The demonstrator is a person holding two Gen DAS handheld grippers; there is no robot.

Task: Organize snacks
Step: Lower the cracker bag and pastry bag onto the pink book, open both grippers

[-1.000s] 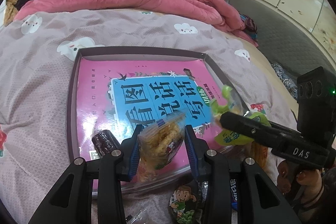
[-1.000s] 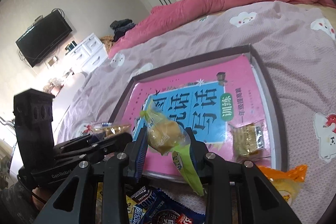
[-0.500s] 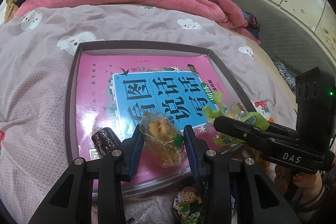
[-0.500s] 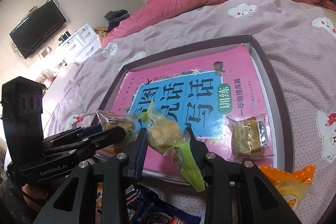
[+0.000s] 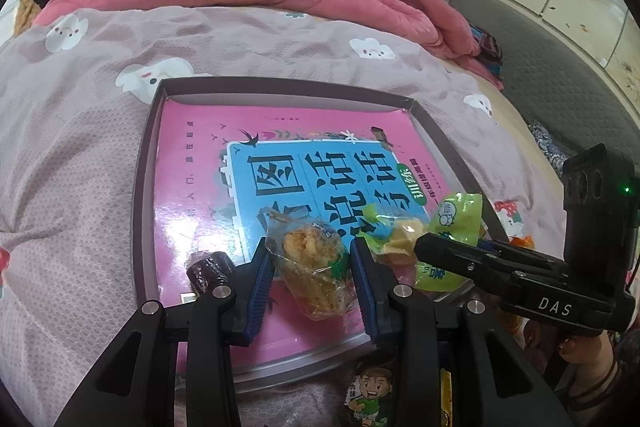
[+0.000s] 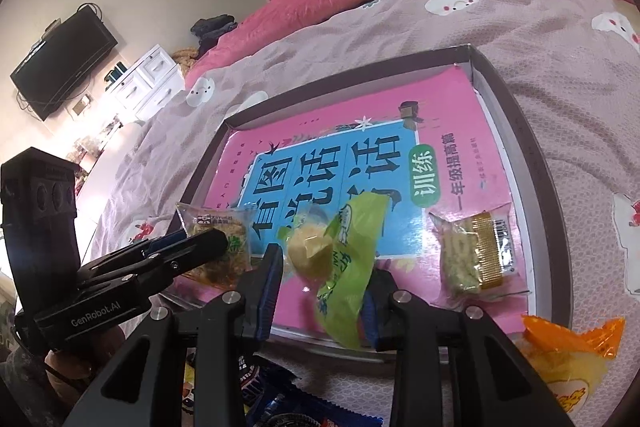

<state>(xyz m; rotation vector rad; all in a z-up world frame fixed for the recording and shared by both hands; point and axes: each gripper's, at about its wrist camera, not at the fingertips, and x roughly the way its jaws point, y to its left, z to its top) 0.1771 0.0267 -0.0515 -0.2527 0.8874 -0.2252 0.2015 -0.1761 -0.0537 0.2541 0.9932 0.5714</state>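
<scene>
The left gripper (image 5: 312,267) is clamped on a clear-wrapped crispy snack (image 5: 310,269), its 2 blue pads pressing the wrapper's sides, so the packet hangs just above the near edge of the tray (image 5: 150,163). The right gripper (image 6: 320,267) is likewise clamped on a green-wrapped pastry (image 6: 340,255), held by its middle with the loose wrapper ends hanging free; it too is over the tray's near edge, just beside the left packet. Judgement: both items are carried in for placing on the pink book (image 5: 200,167) that lines the tray. Inside the tray, 1 dark wrapped sweet (image 5: 210,269) lies at the near left corner and 1 clear wafer packet (image 6: 476,251) at the near right. Outside the tray's near rim, an orange packet (image 6: 568,359) and blue wrappers (image 6: 272,391) lie on the bedspread (image 5: 80,147), apparently awaiting sorting.
</scene>
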